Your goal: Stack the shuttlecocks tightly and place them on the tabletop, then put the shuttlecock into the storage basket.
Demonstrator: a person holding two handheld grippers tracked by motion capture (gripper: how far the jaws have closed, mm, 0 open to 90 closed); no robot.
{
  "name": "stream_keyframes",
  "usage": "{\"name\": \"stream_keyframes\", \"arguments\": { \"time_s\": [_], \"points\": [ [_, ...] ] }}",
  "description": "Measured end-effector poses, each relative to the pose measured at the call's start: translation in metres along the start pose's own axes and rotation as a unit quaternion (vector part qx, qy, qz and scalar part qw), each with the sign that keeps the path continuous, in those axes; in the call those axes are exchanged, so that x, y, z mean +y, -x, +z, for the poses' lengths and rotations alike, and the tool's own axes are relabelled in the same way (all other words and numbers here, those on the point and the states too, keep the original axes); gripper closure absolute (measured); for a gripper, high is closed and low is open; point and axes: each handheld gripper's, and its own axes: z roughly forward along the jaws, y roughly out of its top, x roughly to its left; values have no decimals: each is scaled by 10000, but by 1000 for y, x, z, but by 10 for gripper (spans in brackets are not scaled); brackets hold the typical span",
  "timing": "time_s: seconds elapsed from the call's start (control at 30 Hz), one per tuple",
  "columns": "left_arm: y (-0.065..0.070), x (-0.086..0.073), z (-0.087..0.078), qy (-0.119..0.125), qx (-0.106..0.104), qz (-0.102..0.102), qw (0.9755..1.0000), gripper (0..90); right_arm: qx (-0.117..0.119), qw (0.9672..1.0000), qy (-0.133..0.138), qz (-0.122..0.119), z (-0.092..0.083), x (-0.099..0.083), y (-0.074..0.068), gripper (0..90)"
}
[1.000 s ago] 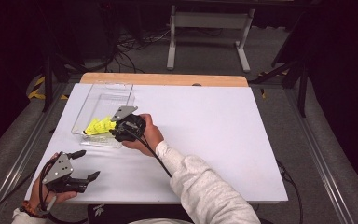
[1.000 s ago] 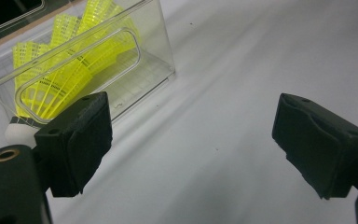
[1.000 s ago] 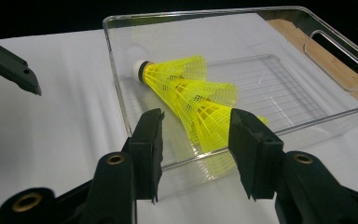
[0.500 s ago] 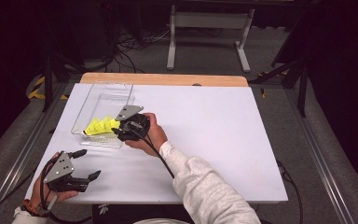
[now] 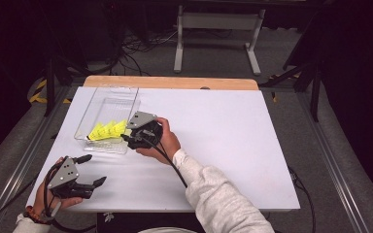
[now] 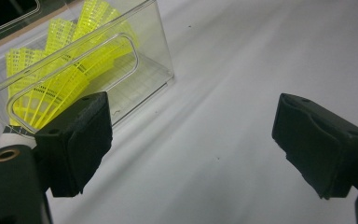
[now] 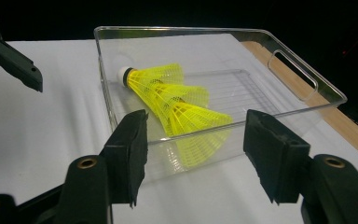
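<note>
Black jaws of the left gripper (image 5: 91,170) stand wide open with nothing between them, at the near left corner of the white table (image 5: 233,145). It is well apart from the work. Farther in, the right gripper (image 7: 193,154) sits just outside the near wall of the clear tray (image 7: 307,100). Its jaws have just been opening and hold nothing. The yellow shuttlecocks (image 7: 177,100) lie inside the tray, right ahead of those jaws, with the white tip pointing far and left. The right hand is much nearer.
</note>
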Motion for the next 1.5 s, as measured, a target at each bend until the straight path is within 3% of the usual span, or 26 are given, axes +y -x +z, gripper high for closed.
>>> {"name": "stream_keyframes", "arguments": {
  "time_s": [0.43,0.87,1.5],
  "points": [
    [-1,-2,-3,30,2,-28,10000,132,-296,9995,0,-99,-18,-10,6,316],
    [0,-1,-1,6,8,-34,10000,131,-476,9989,32,-36,-31,-19,10,228],
    [1,-1,0,-35,28,-9,10000,131,-762,9970,57,-124,-45,-25,16,173]
  ]
}}
